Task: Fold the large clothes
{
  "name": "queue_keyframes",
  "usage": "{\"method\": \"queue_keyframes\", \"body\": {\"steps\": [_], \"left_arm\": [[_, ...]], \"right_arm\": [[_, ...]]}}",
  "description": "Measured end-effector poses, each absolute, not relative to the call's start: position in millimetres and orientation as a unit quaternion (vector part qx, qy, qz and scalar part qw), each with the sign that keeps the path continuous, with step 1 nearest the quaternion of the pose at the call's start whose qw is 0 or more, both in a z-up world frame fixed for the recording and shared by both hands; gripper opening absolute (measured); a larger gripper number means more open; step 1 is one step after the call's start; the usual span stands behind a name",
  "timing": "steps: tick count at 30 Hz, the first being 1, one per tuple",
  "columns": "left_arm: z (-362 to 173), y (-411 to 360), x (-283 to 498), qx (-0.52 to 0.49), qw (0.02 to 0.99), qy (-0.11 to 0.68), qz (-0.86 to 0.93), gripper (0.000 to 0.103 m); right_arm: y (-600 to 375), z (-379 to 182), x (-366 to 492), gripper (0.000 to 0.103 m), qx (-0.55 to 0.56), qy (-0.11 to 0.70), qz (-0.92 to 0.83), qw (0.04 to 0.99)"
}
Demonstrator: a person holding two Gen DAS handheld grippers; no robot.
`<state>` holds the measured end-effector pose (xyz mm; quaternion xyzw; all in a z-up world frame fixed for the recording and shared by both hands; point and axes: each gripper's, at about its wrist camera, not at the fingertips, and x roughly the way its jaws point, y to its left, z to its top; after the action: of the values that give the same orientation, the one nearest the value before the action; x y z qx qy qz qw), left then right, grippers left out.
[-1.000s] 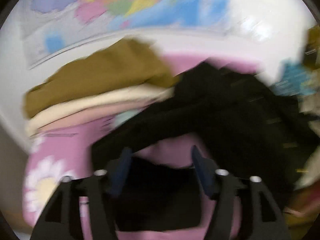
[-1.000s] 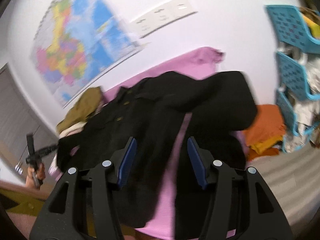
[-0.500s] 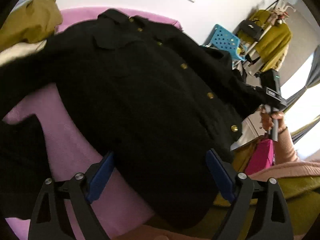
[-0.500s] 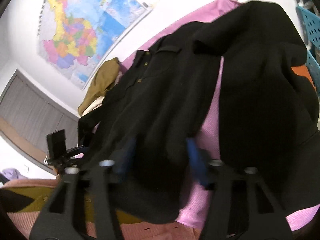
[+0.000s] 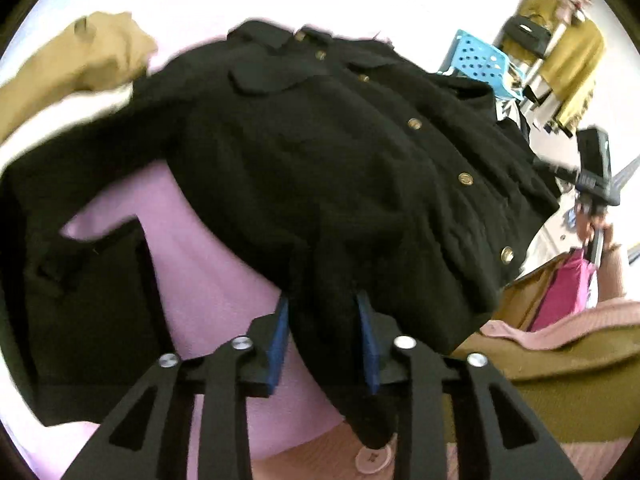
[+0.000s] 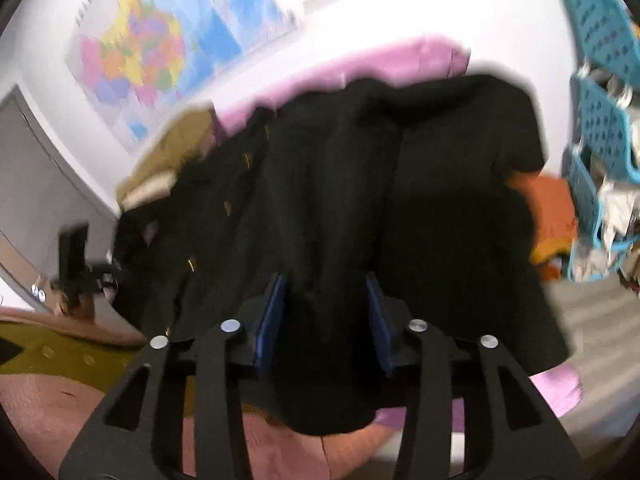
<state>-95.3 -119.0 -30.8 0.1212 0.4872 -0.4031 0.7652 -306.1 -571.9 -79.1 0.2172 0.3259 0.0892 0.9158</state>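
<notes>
- While both claws sit at the near hem of the black jacket (image 5: 320,152), the left gripper (image 5: 324,340) has just been closing; its blue pads (image 5: 279,344) stand narrow with a bunched fold of hem between them, and they appear to pinch it.
- Right gripper (image 6: 326,320): jaws have just been opening, half-wide; black cloth fills the gap, but the blurred view does not show whether the pads press on it.
- Beyond the left claw the jacket lies front-up, gold buttons (image 5: 465,178) running away to the right, collar at the far end.
- Left of that claw, one sleeve (image 5: 80,280) trails back toward the camera over the pink cover (image 5: 208,280).
- Far left, beside the collar end: a stack of folded clothes (image 5: 76,68), ochre piece on top.
- Right of the right claw: an orange garment (image 6: 548,208), then blue baskets (image 6: 604,128).
- A wall map (image 6: 168,48) hangs beyond the jacket.
- Risk: the thick bunched hem may slip from the left pads when lifted, because the grip takes in a roll and not a flat edge.
- Risk: if the right claw lacks a grip, the lift goes lopsided and the fold skews.
- Risk: the loose sleeve may get trapped under the body.
</notes>
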Motion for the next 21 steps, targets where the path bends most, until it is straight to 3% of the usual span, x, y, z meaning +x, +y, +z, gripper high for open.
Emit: {"method": "queue_keyframes", "body": {"steps": [1,3,8,10,11,13,14,17,21], "left_arm": [[-21.8,-115.9,-95.9,0.114,0.773,0.471,-0.409,0.041],[-5.0,-110.7,-95.5,0.096,0.791,0.435,-0.420,0.064],[14.3,-112.3,-89.3,0.099,0.824,0.386,-0.403,0.071],[12.0,-118.3,-82.1,0.099,0.825,0.391,-0.395,0.071],[10.3,-121.4,-78.9,0.098,0.825,0.394,-0.394,0.071],[5.7,-124.0,-76.2,0.094,0.822,0.398,-0.396,0.071],[5.0,-128.9,-73.5,0.093,0.822,0.398,-0.397,0.071],[5.4,-139.2,-70.4,0.095,0.820,0.392,-0.405,0.073],[9.8,-150.2,-61.5,0.099,0.816,0.381,-0.423,0.073]], "right_arm": [[-583.7,-70.0,-313.8,0.050,0.230,0.296,0.077,0.924],[-608.5,-60.9,-322.9,0.070,0.250,0.262,0.030,0.932],[-641.7,-88.7,-303.3,0.080,0.276,0.307,-0.055,0.909],[-646.4,-105.0,-290.8,0.079,0.294,0.322,-0.048,0.899],[-645.0,-111.6,-287.7,0.074,0.303,0.324,-0.038,0.895],[-646.7,-118.2,-274.7,0.045,0.310,0.330,-0.021,0.891],[-646.4,-117.4,-271.6,0.024,0.305,0.331,-0.013,0.893],[-648.2,-90.3,-278.1,0.016,0.295,0.303,-0.005,0.906],[-671.9,-18.2,-298.6,0.015,0.264,0.233,-0.023,0.936]]}}
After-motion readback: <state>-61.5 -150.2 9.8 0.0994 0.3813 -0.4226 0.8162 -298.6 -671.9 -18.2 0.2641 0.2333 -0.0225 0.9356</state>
